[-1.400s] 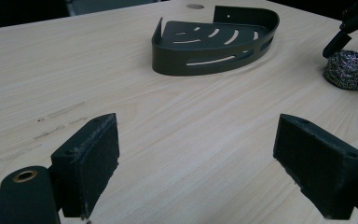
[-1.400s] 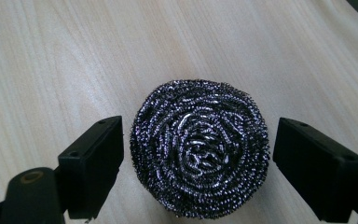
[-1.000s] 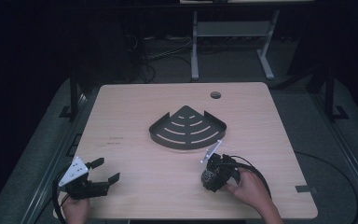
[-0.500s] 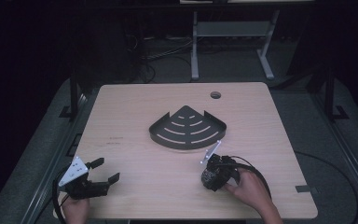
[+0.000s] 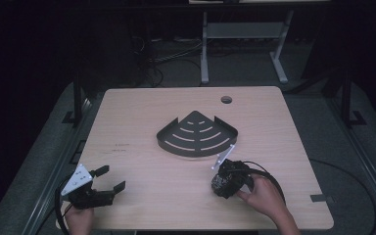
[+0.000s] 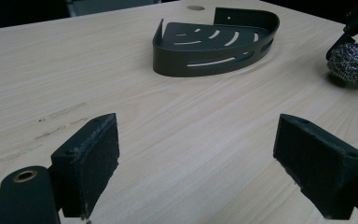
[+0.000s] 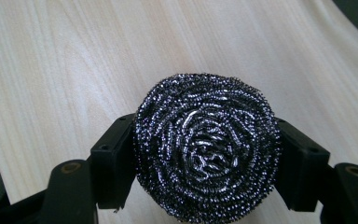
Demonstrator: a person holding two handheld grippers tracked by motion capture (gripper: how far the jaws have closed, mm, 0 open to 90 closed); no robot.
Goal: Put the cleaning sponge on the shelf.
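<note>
R gripper (image 7: 205,163) has its jaws clamped on a steel-wool scourer (image 7: 207,151), near the table's (image 5: 284,127) front edge, right of centre, just off the dark corner caddy (image 5: 197,135). Whether the scourer is lifted or resting on the wood is hard to tell. L gripper (image 5: 108,179) sits at the front-left corner, jaws wide, nothing in them. Caddy is mid-table, empty. Pickup looks done; if the scourer goes in the caddy, transfer + release are left.

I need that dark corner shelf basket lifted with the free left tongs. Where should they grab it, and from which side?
Take the corner basket by its curved slotted front wall, coming in from the person's side with the left tongs: that thin upright rim faces them, and one pad can slip inside, one outside.
</note>
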